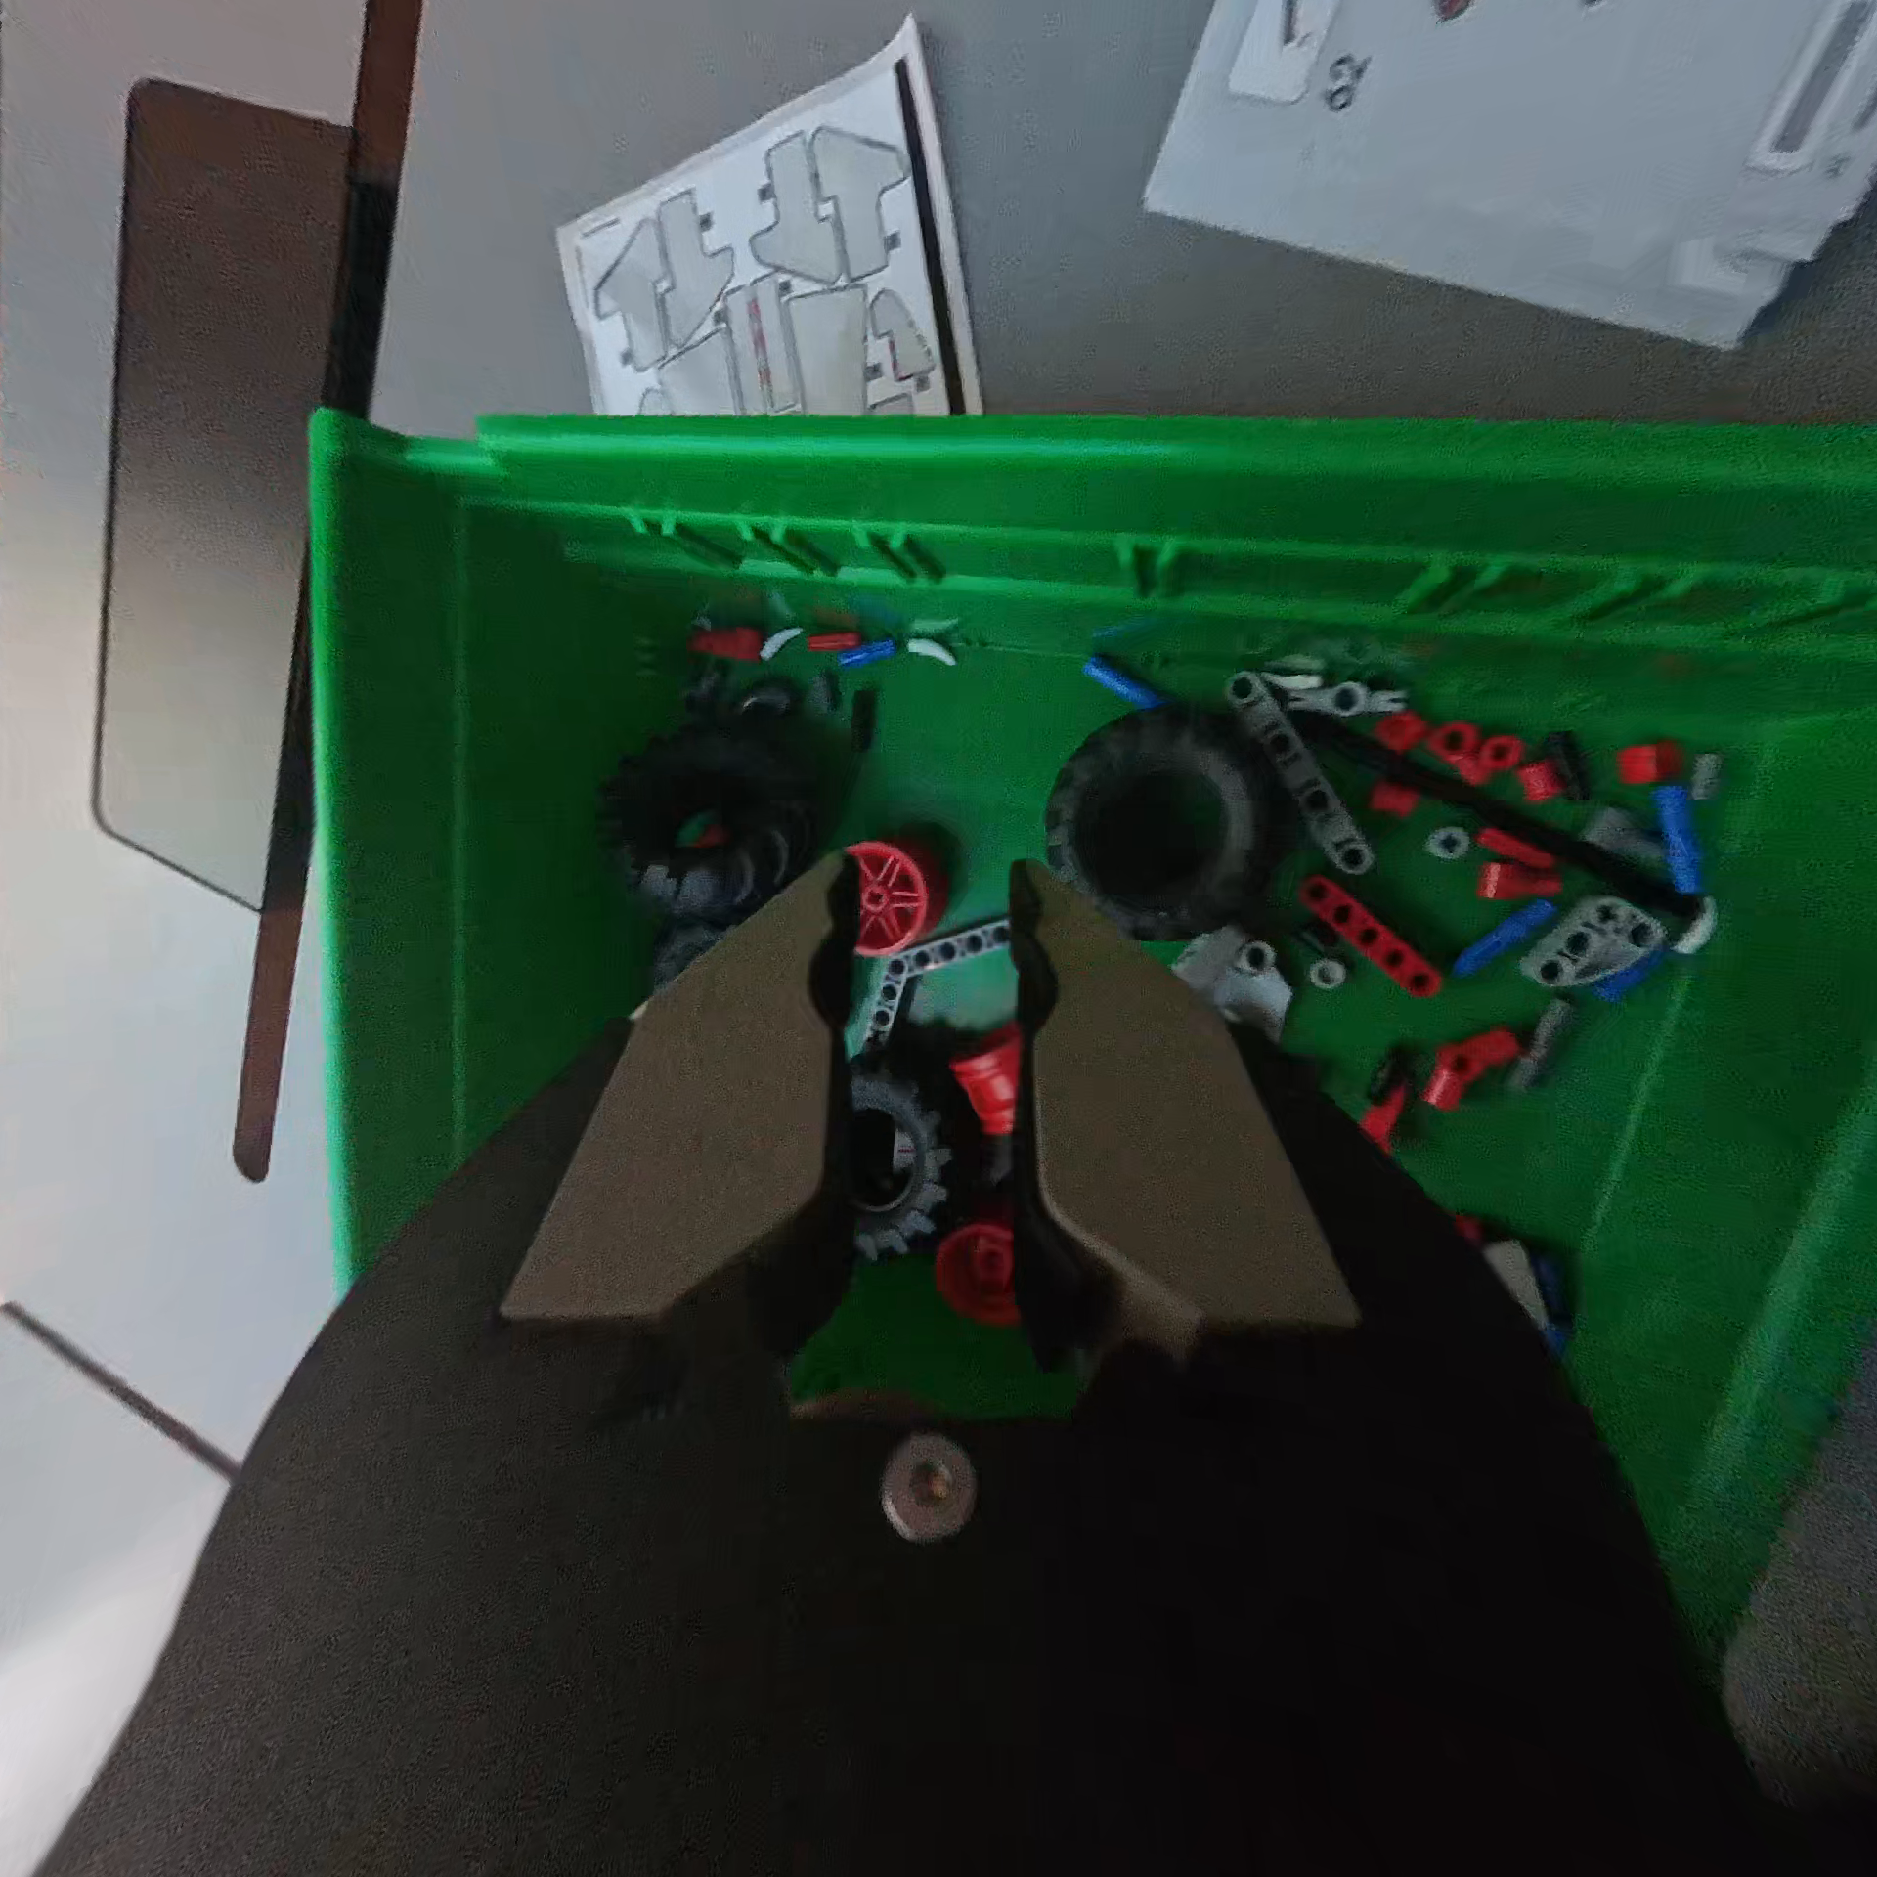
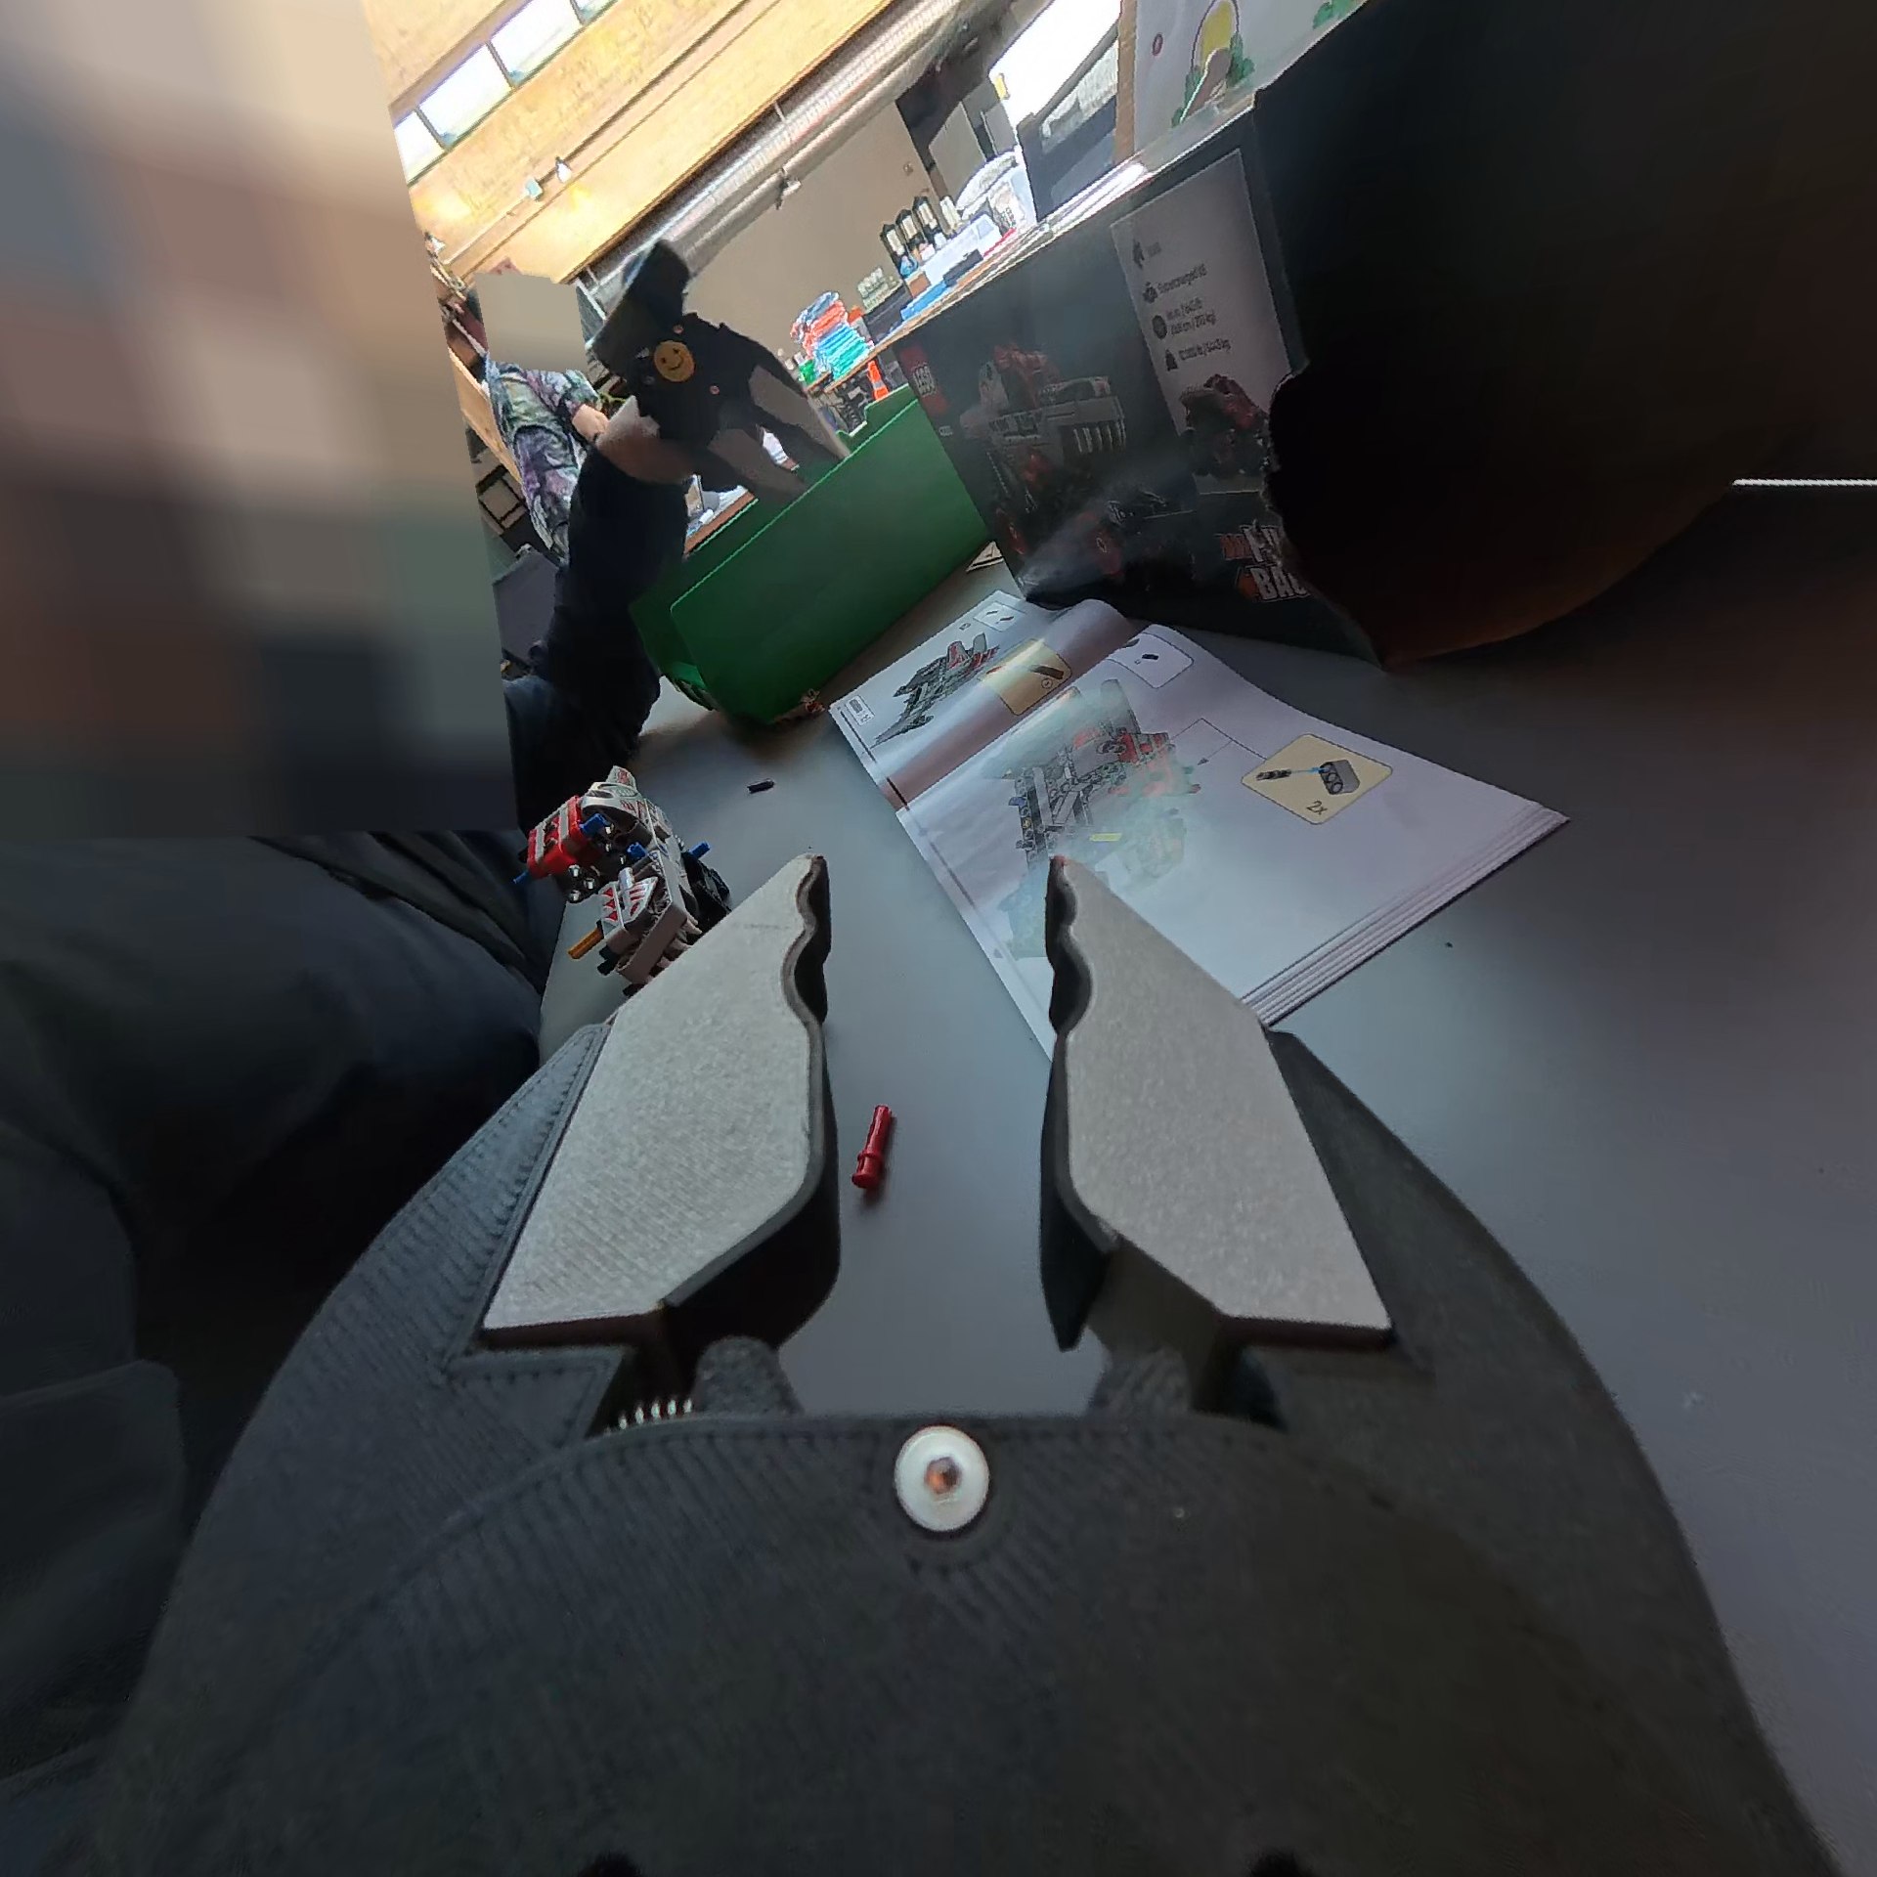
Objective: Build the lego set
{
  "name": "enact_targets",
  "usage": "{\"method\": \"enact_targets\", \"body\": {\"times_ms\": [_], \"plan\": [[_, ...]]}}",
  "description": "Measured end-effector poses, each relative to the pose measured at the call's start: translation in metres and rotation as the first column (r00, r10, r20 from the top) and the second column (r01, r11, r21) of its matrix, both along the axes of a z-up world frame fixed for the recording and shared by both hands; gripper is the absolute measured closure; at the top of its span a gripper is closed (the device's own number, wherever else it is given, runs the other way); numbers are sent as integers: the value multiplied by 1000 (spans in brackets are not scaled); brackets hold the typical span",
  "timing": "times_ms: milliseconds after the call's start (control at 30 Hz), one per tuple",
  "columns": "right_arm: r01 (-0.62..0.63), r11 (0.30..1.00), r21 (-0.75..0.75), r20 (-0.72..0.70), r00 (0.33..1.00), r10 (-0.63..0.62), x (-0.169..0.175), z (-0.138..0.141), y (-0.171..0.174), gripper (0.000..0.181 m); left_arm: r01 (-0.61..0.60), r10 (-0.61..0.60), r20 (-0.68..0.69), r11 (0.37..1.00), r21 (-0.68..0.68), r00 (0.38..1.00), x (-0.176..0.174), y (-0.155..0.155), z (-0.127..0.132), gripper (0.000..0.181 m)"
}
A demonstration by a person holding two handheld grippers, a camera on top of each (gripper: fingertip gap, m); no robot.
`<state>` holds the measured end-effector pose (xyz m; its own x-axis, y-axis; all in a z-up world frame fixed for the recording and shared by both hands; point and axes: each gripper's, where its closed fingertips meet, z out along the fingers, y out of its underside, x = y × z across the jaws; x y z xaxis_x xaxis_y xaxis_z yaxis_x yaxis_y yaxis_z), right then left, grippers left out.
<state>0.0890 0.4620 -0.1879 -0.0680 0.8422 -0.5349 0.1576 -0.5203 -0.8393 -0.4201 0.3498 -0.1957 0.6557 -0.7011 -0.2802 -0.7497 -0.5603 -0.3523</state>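
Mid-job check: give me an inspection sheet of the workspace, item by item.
Surface: dark grey table, mostly bare.
Job's things: green bin of loose parts, tyres, red wheel hub; partial build; open instruction booklet; set box.
Clutter: red pin on the table; sticker sheet behind the bin.
Grippers: left tool open, over the bin; right tool open, empty, low over the table.
Cables: nothing seen.
Surroundings: shelves, a person in the background.

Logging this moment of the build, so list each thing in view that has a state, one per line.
left gripper: open, empty, over the bin
right gripper: open, empty, low over the table
green bin: uncovered, loose parts inside
instruction booklet: lying open
red pin: loose on the table
partial model: unfinished
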Motion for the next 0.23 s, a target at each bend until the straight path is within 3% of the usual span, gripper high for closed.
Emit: {"method": "enact_targets", "body": {"times_ms": [100,233], "plan": [[0,1000,-2,1,1000,0,0,0,0,142,107,-100,90,992,-71,991,31,-17,-5,147],[0,1000,3,5,1000,0,0,-1,0,142,136,-142,-19,975,-174,990,39,-23,-36,137]]}}
